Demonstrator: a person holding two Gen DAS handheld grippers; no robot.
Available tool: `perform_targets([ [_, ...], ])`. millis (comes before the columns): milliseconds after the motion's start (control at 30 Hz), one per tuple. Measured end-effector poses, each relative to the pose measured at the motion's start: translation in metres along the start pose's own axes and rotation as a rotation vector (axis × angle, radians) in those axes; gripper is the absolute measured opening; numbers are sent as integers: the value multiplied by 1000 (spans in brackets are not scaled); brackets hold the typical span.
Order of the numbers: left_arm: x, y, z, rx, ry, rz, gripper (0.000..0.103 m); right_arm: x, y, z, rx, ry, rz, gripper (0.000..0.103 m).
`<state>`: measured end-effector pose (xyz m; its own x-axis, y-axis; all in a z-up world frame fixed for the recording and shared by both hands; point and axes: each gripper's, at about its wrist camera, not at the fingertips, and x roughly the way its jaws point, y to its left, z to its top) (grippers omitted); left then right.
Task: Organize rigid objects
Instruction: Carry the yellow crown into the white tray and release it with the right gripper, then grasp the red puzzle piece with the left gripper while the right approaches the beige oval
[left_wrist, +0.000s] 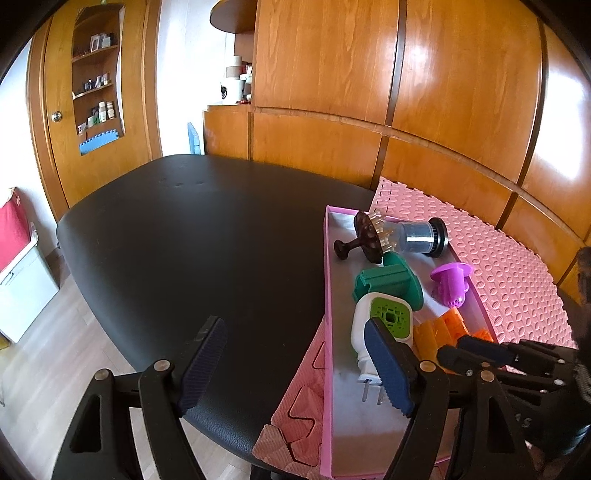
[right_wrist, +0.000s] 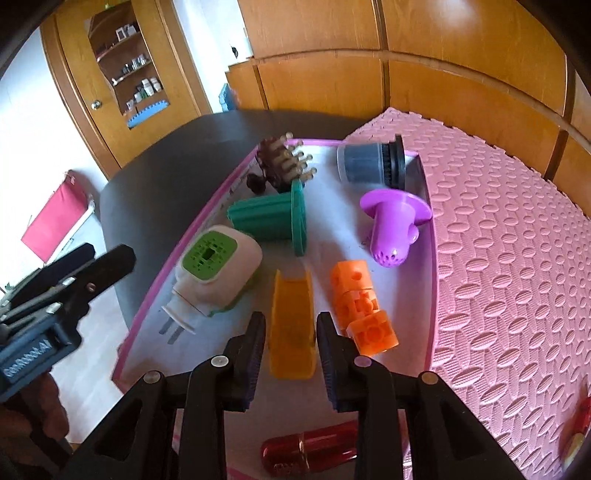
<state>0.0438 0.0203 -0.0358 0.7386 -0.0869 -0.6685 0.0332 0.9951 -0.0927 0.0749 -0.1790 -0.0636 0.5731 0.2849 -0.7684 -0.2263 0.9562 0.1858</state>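
Observation:
A pink-rimmed tray (right_wrist: 192, 236) holds a brown brush (right_wrist: 280, 162), a grey cylinder (right_wrist: 369, 162), a green flanged part (right_wrist: 273, 218), a purple strainer (right_wrist: 391, 225), a white and green plug-in device (right_wrist: 214, 273), an orange block piece (right_wrist: 362, 306) and a yellow scoop-shaped piece (right_wrist: 291, 325). My right gripper (right_wrist: 290, 354) stands around the near end of the yellow piece; whether its pads touch it I cannot tell. My left gripper (left_wrist: 295, 369) is open and empty, over the tray's left rim (left_wrist: 327, 295) beside the plug-in device (left_wrist: 380, 325).
The tray lies on a pink foam mat (right_wrist: 517, 258) on a black table (left_wrist: 203, 240). A red cylinder (right_wrist: 310, 450) lies at the tray's near end. Wooden cabinets (left_wrist: 332, 74) stand behind. The right gripper's body (left_wrist: 498, 354) shows in the left wrist view.

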Motion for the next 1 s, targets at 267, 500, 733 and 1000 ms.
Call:
perform_targets([
  [267, -6, -5, 0, 15, -11, -7, 80, -35, 0, -2, 2, -91, -29, 29],
  [500, -10, -14, 0, 40, -14, -22, 80, -61, -29, -6, 77, -125, -74, 33],
  [733, -13, -26, 0, 71, -17, -35, 80, -87, -81, -22, 179, -140, -158, 33],
  [1000, -15, -47, 0, 120, -16, -60, 82, -115, -150, -46, 311, -141, -278, 34],
])
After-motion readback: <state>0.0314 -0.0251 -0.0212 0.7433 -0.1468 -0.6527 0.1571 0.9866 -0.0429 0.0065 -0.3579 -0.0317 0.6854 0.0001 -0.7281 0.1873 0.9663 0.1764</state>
